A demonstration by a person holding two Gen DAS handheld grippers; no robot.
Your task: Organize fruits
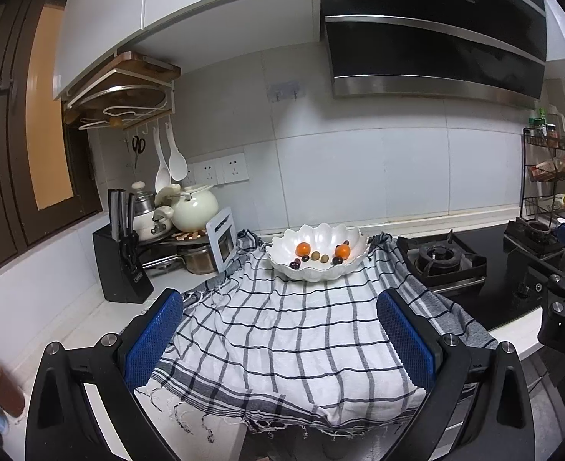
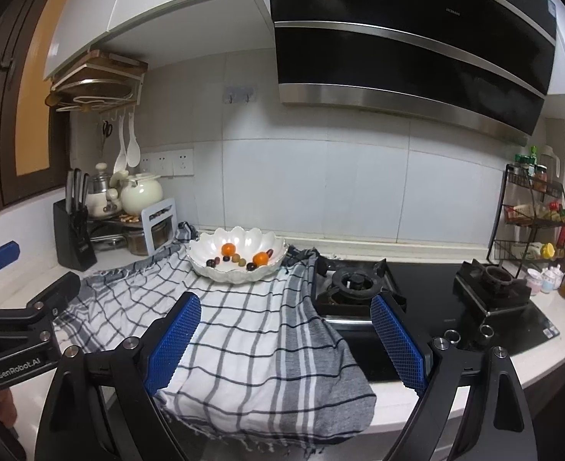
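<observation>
A white scalloped bowl (image 1: 322,235) (image 2: 244,237) sits at the back of a checked cloth (image 1: 282,330) (image 2: 251,326) on the counter. Inside lie two oranges (image 1: 304,248) (image 2: 228,248), several dark plums (image 1: 294,264) (image 2: 251,266) and small tan fruits (image 1: 315,256) (image 2: 236,257). My left gripper (image 1: 280,301) is open over the near part of the cloth, well short of the bowl, with nothing between its blue pads. My right gripper (image 2: 285,303) is open too, over the cloth's right edge by the stove, holding nothing. Each gripper shows at the edge of the other's view.
A black knife block (image 1: 123,265) (image 2: 73,238), pots and a cream kettle (image 1: 196,207) (image 2: 141,194) crowd the left back. A gas hob (image 1: 441,259) (image 2: 355,286) lies right of the cloth. A spice rack (image 2: 532,215) stands far right. A sauce bottle (image 1: 0,384) sits at the near left.
</observation>
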